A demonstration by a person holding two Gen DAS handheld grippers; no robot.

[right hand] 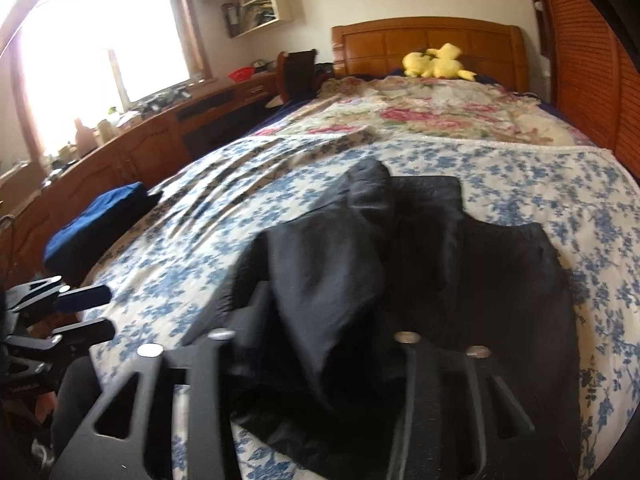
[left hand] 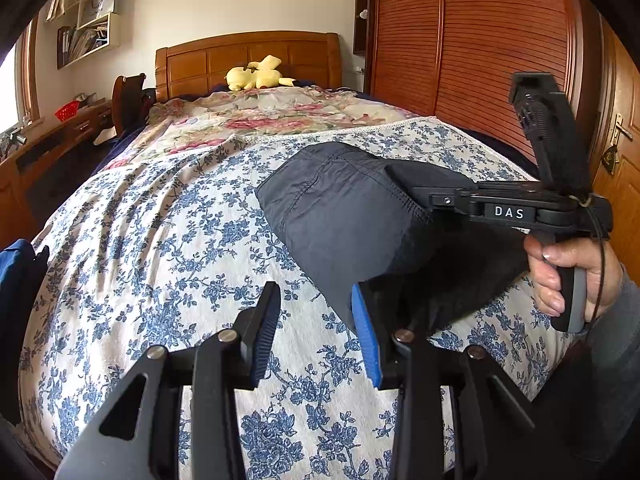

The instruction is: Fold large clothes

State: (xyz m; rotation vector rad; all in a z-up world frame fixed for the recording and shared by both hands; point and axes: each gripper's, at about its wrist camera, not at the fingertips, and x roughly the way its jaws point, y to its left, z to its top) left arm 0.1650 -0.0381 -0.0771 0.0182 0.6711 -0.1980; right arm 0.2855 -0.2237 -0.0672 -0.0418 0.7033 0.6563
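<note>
A dark navy garment (left hand: 348, 216) lies bunched on the blue-flowered bedspread (left hand: 160, 240). In the left wrist view my left gripper (left hand: 320, 336) is open, its blue pads apart, with its right pad at the garment's near edge and nothing between the jaws. My right gripper (left hand: 404, 178) reaches in from the right, a hand on its handle, and lifts the cloth. In the right wrist view the garment (right hand: 460, 264) drapes over and between the right fingers and hides the tips. The left gripper (right hand: 96, 312) shows open at the far left.
A folded blue garment (right hand: 100, 220) lies at the bed's left edge. A pink floral quilt (left hand: 260, 116) and a yellow plush toy (left hand: 256, 76) lie by the wooden headboard. A wooden desk (right hand: 140, 148) runs along the left; a slatted wardrobe (left hand: 480, 40) stands on the right.
</note>
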